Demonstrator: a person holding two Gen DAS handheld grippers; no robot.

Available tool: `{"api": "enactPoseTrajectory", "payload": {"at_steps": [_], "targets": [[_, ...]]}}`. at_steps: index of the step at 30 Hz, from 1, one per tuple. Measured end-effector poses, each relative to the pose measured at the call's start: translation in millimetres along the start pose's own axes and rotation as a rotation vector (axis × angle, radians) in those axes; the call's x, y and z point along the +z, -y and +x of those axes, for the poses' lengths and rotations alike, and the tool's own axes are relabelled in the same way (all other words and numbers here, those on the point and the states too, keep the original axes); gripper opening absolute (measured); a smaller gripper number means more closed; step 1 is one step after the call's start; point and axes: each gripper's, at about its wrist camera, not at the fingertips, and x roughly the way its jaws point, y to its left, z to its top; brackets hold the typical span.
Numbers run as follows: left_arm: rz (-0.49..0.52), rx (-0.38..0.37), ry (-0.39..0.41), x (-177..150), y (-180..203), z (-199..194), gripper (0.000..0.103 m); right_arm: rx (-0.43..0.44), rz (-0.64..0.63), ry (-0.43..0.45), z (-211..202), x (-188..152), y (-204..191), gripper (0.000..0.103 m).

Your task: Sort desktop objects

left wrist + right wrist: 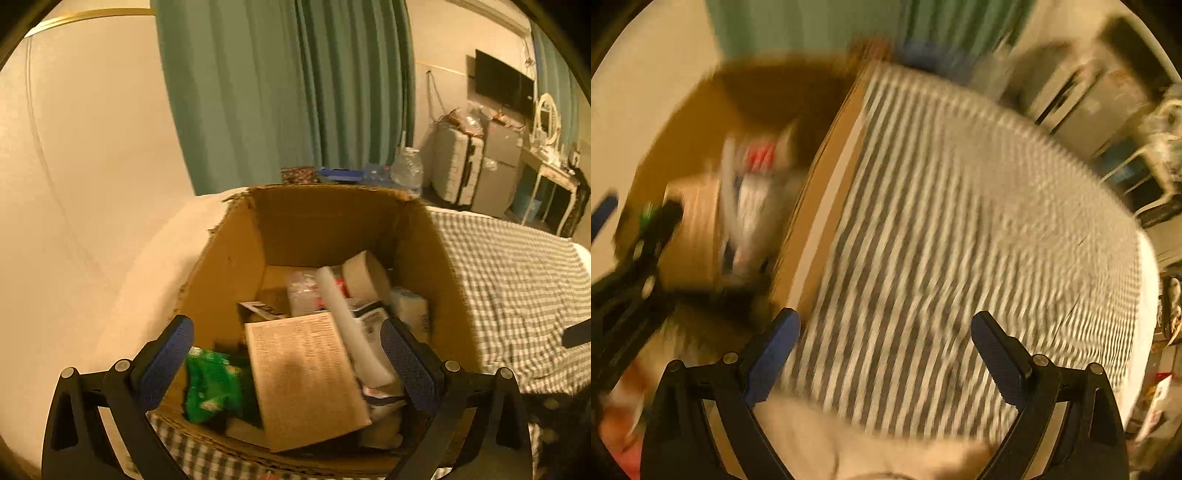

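Note:
An open cardboard box (236,236) stands on a checked cloth (517,280). Inside lie a brown printed carton (306,376), a green packet (214,384), a white tube (351,314), a roll of tape (365,273) and several other small packs. My left gripper (288,350) hovers open just above the box, with nothing between its blue pads. In the blurred right wrist view, my right gripper (886,343) is open and empty above the checked cloth (960,221), to the right of the box (820,206). The left gripper (635,258) shows at that view's left edge.
A clear plastic bottle (406,170) and blue items (340,173) lie beyond the box by green curtains (288,92). Suitcases (458,166), a wall screen (502,85) and a white dressing table (554,177) stand at the far right. A pale wall (92,147) is on the left.

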Motion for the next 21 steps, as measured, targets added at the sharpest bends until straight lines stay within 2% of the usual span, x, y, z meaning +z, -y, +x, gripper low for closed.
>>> {"api": "enactPoseTrajectory", "payload": {"at_steps": [2,4,5,7,9,10,14,21], "targets": [[-0.009,0.003,-0.007,0,-6,4,0.103,0.024,-0.053,0.008,-12,2,-8,0.094],[-0.021,0.010,-0.025,-1,-11,10,0.103,0.122,-0.044,0.030,-28,4,-11,0.094],[-0.025,0.021,-0.035,-2,-13,13,0.103,0.201,-0.032,0.030,-34,6,-11,0.094],[-0.038,0.040,-0.050,-2,-18,18,0.103,0.418,0.054,0.016,-41,12,-5,0.094],[-0.046,0.037,-0.060,-4,-21,21,0.103,0.509,0.108,-0.007,-39,17,-6,0.094],[-0.048,0.035,-0.066,-4,-22,22,0.103,0.527,0.117,-0.007,-39,19,-9,0.094],[-0.049,0.033,-0.070,-5,-24,22,0.103,0.449,0.118,0.008,-36,23,-18,0.094],[-0.043,0.023,-0.076,-7,-20,24,0.103,0.456,0.108,-0.009,-33,24,-19,0.094]]}}
